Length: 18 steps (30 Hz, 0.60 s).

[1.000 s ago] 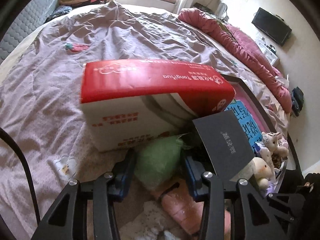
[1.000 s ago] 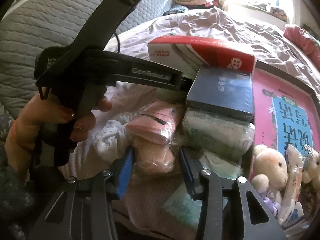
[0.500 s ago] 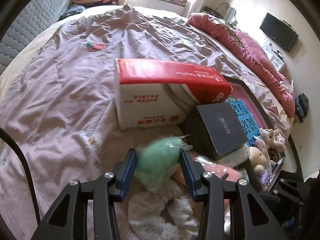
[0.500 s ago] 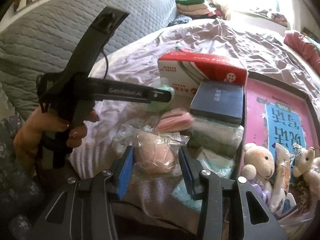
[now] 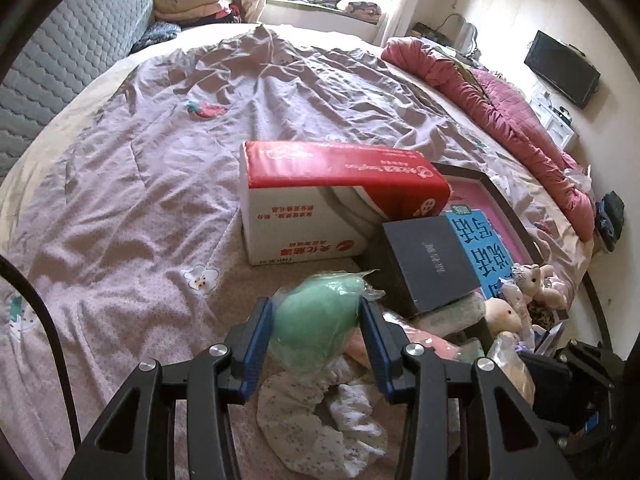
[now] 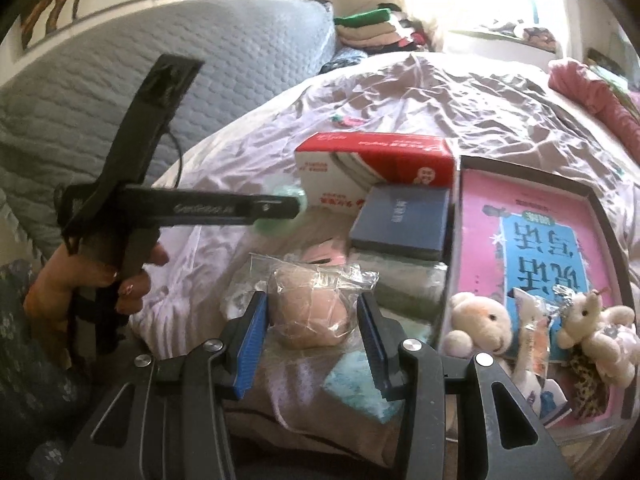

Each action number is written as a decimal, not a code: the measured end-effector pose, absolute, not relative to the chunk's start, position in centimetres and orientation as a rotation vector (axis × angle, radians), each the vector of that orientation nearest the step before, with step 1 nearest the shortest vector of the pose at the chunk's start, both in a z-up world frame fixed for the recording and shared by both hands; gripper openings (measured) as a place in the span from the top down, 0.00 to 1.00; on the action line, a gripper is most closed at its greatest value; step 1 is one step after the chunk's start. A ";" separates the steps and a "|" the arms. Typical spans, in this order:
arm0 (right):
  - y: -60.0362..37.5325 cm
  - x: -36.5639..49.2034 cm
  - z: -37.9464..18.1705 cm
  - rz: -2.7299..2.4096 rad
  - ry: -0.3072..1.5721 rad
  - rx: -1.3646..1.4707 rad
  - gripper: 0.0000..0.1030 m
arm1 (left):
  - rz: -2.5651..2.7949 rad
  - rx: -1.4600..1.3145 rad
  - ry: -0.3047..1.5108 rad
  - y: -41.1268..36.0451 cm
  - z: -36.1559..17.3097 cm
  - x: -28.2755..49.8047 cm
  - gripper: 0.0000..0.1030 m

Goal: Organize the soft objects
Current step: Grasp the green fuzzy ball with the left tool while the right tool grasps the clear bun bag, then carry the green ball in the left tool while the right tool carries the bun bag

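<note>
The left gripper (image 5: 316, 332) pinches a mint-green, egg-shaped soft pad in clear wrap (image 5: 316, 316), its blue pads pressed on both flanks; the pad's long axis runs along the fingers, narrow end toward twelve o'clock. The right gripper (image 6: 312, 316) clamps a peach-coloured soft pad in crinkled plastic film (image 6: 308, 308) the same way. Both loads hang clear of the heap of wrapped soft things on the mauve bedsheet (image 5: 140, 200). From the left gripper, the red-and-white cardboard box (image 5: 320, 196) lies at twelve o'clock, the dark flat box (image 5: 430, 260) at two. Judging by that, the left hand sits nearer the open sheet at ten o'clock, a likely sorting spot
</note>
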State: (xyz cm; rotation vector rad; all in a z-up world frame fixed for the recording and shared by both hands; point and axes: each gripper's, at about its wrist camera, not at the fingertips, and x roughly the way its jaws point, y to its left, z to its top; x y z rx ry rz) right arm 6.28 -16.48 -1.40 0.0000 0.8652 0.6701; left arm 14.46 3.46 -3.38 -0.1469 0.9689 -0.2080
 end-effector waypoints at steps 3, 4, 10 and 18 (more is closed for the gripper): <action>-17.1 6.3 -1.1 0.661 0.856 0.013 0.54 | -0.203 -0.147 0.961 3.3 -2.9 14.2 0.57; -17.2 6.3 -1.0 0.657 0.854 0.017 0.54 | -0.200 -0.152 0.958 3.3 -2.7 14.1 0.57; -18.0 6.3 0.2 0.639 0.819 0.032 0.54 | -0.194 -0.179 0.920 3.6 -1.3 13.0 0.57; -19.2 6.2 1.6 0.616 0.782 0.060 0.54 | -0.182 -0.185 0.878 3.6 1.0 11.5 0.57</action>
